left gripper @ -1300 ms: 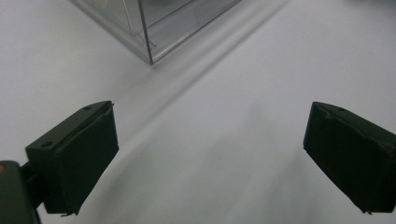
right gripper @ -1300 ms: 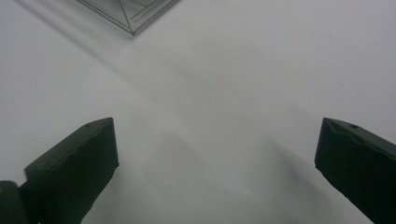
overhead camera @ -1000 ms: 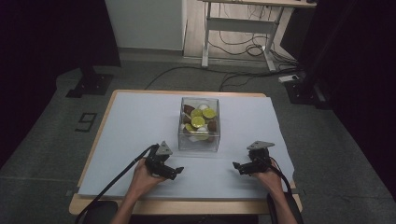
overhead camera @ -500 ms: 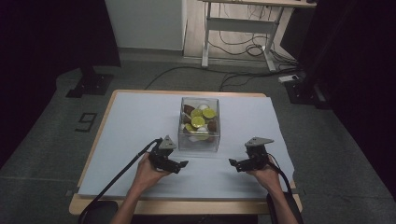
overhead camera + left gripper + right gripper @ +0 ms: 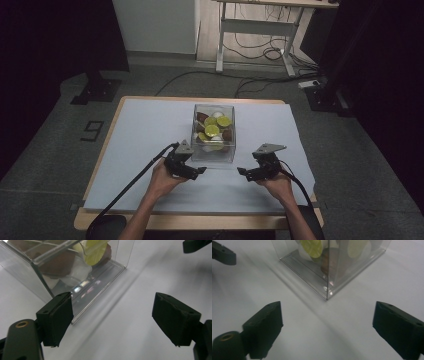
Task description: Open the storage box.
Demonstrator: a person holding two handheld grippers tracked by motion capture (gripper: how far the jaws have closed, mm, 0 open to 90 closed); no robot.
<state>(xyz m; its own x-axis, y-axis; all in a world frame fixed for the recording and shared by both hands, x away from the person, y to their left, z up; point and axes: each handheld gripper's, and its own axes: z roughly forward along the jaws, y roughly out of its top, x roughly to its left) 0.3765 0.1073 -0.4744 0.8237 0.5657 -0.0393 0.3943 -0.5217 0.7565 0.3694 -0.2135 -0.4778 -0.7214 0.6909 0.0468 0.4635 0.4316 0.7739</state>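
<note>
L gripper (image 5: 199, 171) and R gripper (image 5: 243, 172) both stood wide apart at the jaws, nothing between the pads; both had just been closing a bit, still gripping nothing. They sat near the table's front edge, either side of the clear plastic box (image 5: 214, 131), which stood about mid-table on the white sheet (image 5: 150, 125), w/ lime halves (image 5: 212, 130) and brown pieces inside. In the left gripper view the box's (image 5: 57, 272) near corner was just beyond the L pad (image 5: 56, 315), apart from it. In the right gripper view the box corner (image 5: 328, 277) lay ahead, centred between the jaws. Likely step: approach to the box. To do it well, come in level and square to the walls, since thin clear plastic probably flexes and slides on the sheet.
</note>
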